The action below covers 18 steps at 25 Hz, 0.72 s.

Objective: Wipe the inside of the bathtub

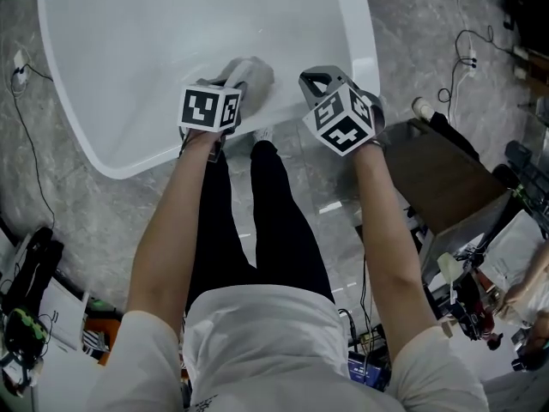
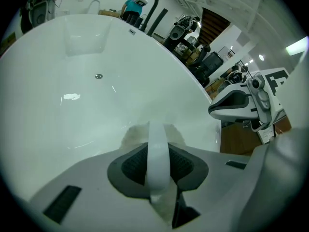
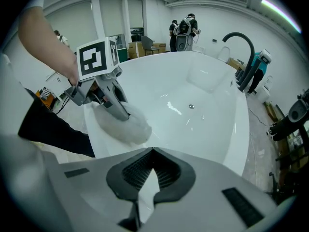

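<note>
Black gooseneck faucet (image 3: 247, 64), brown cabinet (image 1: 437, 178), marble floor (image 1: 103, 221)

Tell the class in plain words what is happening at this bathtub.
A person stands at the near end of a white bathtub with a gripper in each hand. The left gripper is shut on a white cloth, which rests against the tub's inner wall near the rim. The right gripper is shut and empty, held over the rim.

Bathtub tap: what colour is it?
The tap is black; the right gripper view shows it best.
</note>
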{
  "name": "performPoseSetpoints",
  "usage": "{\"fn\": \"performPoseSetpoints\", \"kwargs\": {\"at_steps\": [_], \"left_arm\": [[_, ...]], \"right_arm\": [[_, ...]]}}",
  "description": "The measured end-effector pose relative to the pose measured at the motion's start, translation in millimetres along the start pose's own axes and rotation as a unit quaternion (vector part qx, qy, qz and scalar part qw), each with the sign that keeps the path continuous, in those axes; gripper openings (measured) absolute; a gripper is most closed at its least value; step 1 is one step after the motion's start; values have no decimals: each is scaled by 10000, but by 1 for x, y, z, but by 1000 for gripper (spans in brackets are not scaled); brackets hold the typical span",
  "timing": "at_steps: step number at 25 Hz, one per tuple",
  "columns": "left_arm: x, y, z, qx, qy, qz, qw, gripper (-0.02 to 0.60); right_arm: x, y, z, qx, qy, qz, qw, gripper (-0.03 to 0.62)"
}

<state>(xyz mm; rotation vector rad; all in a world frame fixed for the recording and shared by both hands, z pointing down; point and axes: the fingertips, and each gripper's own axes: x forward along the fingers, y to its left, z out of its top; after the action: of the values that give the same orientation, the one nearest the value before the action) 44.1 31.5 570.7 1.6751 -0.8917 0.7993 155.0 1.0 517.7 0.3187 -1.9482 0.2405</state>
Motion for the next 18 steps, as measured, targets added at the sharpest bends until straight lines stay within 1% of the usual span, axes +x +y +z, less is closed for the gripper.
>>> {"fn": "performPoseSetpoints", "kwargs": {"at_steps": [8,14,18], "left_arm": [[28,-46,27,163,-49,-243,9996,95],[40,-66,40,141,-103,-300,9994,95],[46,-80,47,155,-67,-353,9992,95]], "right_arm": [[-16,-23,-27,60,103,-211,9997,17],[-27,-41,-39,76,144,-361,9992,17],[-33,-52,-46,124,133,-447,9988,17]]}}
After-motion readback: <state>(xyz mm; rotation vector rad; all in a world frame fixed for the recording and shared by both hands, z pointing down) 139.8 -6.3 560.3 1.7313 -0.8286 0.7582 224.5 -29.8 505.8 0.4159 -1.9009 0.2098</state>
